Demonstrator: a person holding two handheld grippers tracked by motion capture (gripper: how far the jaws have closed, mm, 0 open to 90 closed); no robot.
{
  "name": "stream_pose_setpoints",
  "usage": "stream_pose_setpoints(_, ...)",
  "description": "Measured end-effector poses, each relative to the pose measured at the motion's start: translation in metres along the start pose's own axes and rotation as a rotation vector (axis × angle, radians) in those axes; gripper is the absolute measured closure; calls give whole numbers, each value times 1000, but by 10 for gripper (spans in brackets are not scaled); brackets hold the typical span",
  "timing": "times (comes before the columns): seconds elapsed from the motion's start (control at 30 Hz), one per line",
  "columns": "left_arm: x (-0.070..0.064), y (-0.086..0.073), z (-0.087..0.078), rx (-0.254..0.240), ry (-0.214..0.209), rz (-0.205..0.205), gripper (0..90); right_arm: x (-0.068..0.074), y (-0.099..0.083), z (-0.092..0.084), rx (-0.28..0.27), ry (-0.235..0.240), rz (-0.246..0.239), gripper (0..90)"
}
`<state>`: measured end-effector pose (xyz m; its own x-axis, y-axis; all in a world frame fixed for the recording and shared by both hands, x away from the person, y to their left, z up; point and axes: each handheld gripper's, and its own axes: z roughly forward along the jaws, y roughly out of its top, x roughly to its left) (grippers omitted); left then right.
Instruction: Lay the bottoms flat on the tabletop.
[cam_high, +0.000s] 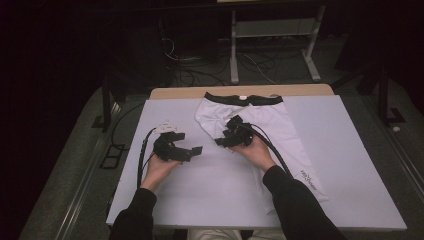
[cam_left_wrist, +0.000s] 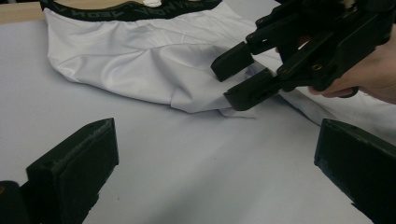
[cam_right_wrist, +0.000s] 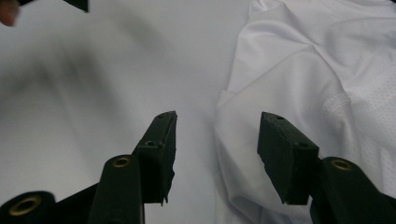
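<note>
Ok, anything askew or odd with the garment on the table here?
Yes: the white shorts lie skewed, one leg folded over and bunched at its corner, where the right gripper has its jaws open around the edge. No damage seen.

The shorts (cam_high: 260, 130) are white, with a black waistband (cam_high: 243, 99) bearing pale grey lettering and a small white tag at its middle; a patch of fine mesh pattern shows on the white cloth in the right gripper view; small dark print sits near the leg hem; the table cover (cam_high: 200, 185) is plain pale grey-blue; the tabletop edge (cam_high: 180, 92) beyond it is light wood-brown; both grippers, left (cam_high: 192, 151) and right (cam_high: 222, 141), are black, with brass-coloured rivets; the cables (cam_high: 142, 155) are black; the sleeves (cam_high: 295, 205) are black.
</note>
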<state>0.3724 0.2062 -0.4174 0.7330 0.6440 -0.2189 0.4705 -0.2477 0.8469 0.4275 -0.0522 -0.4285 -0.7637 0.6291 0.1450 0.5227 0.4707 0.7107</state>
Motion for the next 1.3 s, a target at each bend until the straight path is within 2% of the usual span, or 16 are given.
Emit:
stream_pose_setpoints(0.17,0,0,2,3,-5,0,1,-1,0,10,-4,-49,18,502)
stream_pose_setpoints(0.27,-1,0,2,2,-8,1,1,0,-2,18,26,-88,8,522)
stream_pose_setpoints(0.4,0,0,1,-2,-6,-3,1,2,-4,25,47,-118,-1,590)
stream_pose_setpoints(0.5,0,0,1,-5,-6,-7,1,5,-3,26,54,-162,-24,672)
stream_pose_setpoints(0.67,0,0,1,-7,-4,-8,1,6,-1,29,70,-143,-29,855)
stream_pose_setpoints(0.83,-1,0,4,8,-9,-6,1,5,5,25,102,-146,-44,876)
stream_pose_setpoints(0.97,-4,-1,9,32,-26,1,10,-6,12,7,43,-127,1,876)
stream_pose_setpoints(1.07,-10,-2,16,57,-57,10,79,-18,16,-10,-8,-124,49,876)
stream_pose_setpoints(1.2,-21,-1,39,103,-83,42,143,-36,18,-24,-51,-119,113,876)
stream_pose_setpoints(1.3,-32,3,61,142,-99,88,169,-43,17,-27,-65,-114,142,876)
